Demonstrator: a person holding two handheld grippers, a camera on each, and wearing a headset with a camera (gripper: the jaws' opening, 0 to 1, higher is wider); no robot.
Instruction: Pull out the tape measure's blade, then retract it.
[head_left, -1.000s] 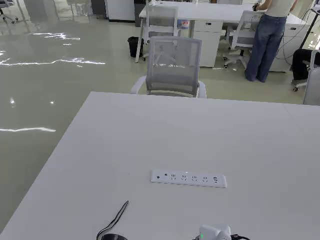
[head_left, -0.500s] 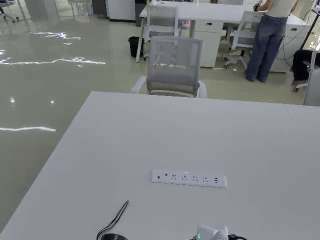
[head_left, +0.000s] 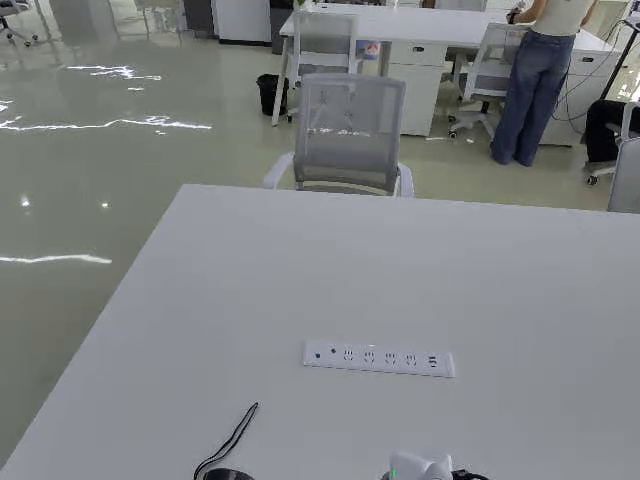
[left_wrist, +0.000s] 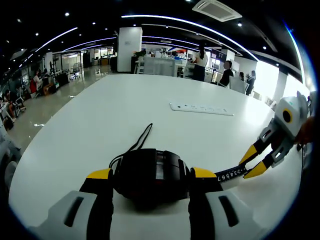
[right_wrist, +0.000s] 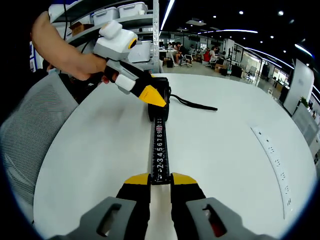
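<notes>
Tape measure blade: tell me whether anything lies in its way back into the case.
Nothing visible does. The blade runs straight over bare table from the right claw to the black case gripped by the left claw. The wrist strap lies beyond the case, and the power strip sits well off to the side.

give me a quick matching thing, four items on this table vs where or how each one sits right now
Column one:
1. tape measure case
2. blade
3. power strip
4. strap

Column two:
A. white, lying flat on the table, apart from both grippers
B. pulled out, its end clamped by the right gripper
C. thin black loop lying on the table beside the case
D. held by the left gripper, between its jaws

Pairs: 1-D, 2-B, 3-A, 4-C
</notes>
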